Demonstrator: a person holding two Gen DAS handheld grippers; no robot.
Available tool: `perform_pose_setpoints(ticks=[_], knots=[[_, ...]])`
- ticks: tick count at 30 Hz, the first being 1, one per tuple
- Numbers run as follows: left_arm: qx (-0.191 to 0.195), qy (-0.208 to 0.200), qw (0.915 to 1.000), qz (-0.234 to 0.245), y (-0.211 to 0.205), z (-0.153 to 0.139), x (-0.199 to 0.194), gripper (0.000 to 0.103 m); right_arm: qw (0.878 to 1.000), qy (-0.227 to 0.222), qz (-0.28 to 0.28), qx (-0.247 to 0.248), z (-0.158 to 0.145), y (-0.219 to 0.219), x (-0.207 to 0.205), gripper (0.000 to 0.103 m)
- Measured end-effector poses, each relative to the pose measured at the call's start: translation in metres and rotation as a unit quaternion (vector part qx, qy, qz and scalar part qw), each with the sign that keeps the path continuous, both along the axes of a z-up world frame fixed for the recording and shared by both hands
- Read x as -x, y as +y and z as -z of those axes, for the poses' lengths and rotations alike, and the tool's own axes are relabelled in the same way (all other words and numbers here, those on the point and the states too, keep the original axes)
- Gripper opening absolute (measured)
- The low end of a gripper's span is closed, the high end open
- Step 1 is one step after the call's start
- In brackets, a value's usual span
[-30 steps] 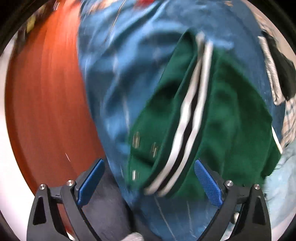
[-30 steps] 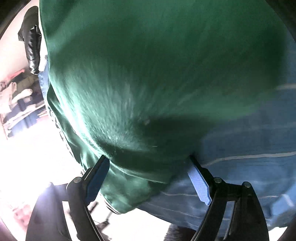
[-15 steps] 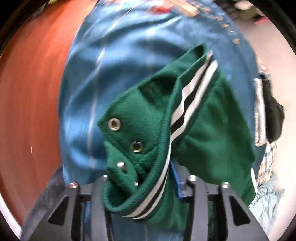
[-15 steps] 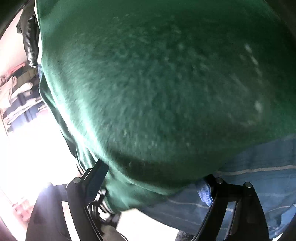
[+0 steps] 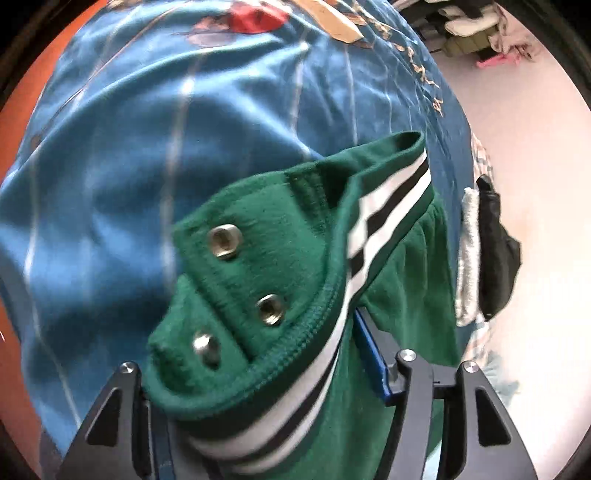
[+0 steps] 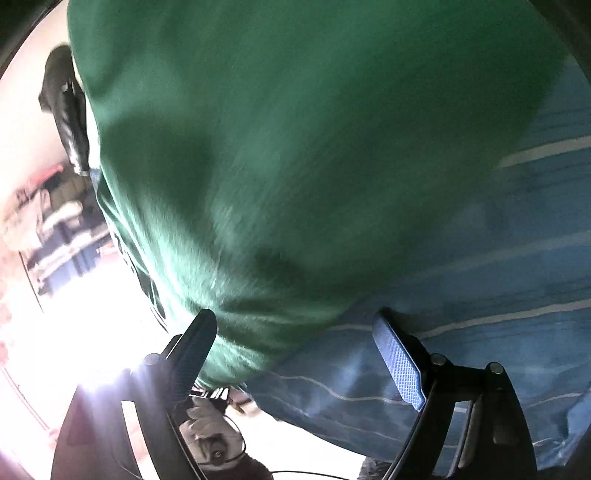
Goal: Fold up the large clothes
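A green jacket [image 5: 280, 280] with metal snaps and a white-and-black striped band lies on a blue striped cloth [image 5: 147, 147]. My left gripper [image 5: 258, 373] is shut on the jacket's snap placket and striped edge, the fabric bunched between the jaws. In the right wrist view the green jacket [image 6: 314, 147] fills most of the frame, close and blurred. My right gripper [image 6: 295, 339] is open, its jaws wide apart around the jacket's lower edge where it meets the blue striped cloth [image 6: 480, 314].
An orange-red surface [image 5: 14, 110] shows left of the blue cloth. A black garment with a white lining [image 5: 487, 254] lies at the right edge, also seen in the right wrist view [image 6: 66, 110]. Piled clothes [image 5: 472, 26] lie on the floor beyond.
My left gripper closed on the jacket's snap edge and has lifted it. My right gripper stayed open and shifted along the jacket's lower edge.
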State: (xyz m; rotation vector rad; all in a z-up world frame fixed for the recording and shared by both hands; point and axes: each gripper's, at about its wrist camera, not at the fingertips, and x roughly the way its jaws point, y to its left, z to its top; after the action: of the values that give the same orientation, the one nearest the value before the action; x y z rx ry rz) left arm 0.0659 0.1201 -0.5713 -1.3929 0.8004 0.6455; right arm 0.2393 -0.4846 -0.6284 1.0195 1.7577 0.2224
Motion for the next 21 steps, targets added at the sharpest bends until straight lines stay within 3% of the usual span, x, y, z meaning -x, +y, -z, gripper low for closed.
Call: perform_pose_setpoints(ticks=[1, 2, 6, 12, 15, 19, 21], knots=[[-0.021, 0.015, 0.9997, 0.006, -0.004, -0.005, -0.007, 0.053, 1.000, -0.003, 0.006, 0.002, 0.000, -0.003, -0.003, 0.088], [-0.040, 0.024, 0.9989, 0.009, -0.003, -0.012, -0.014, 0.036, 1.000, -0.006, 0.012, 0.006, -0.002, -0.007, -0.004, 0.088], [-0.065, 0.023, 0.9975, 0.014, 0.015, -0.015, -0.047, 0.029, 0.998, -0.029, 0.045, 0.023, -0.013, -0.038, -0.008, 0.088], [-0.051, -0.003, 0.9986, 0.016, 0.096, -0.021, -0.083, 0.024, 0.991, -0.037, 0.124, 0.034, -0.018, -0.044, -0.009, 0.088], [-0.039, -0.006, 0.9987, 0.031, 0.142, -0.021, -0.104, 0.023, 0.988, -0.031, 0.147, 0.024, -0.012, -0.010, -0.008, 0.088], [-0.050, 0.009, 0.9950, 0.087, 0.207, -0.022, -0.135, 0.023, 0.994, -0.040, 0.096, 0.038, -0.020, 0.064, -0.010, 0.089], [-0.020, 0.027, 0.9915, 0.126, 0.232, -0.013, -0.153, 0.030, 0.995, -0.026, 0.083, 0.053, -0.032, 0.093, -0.004, 0.089]])
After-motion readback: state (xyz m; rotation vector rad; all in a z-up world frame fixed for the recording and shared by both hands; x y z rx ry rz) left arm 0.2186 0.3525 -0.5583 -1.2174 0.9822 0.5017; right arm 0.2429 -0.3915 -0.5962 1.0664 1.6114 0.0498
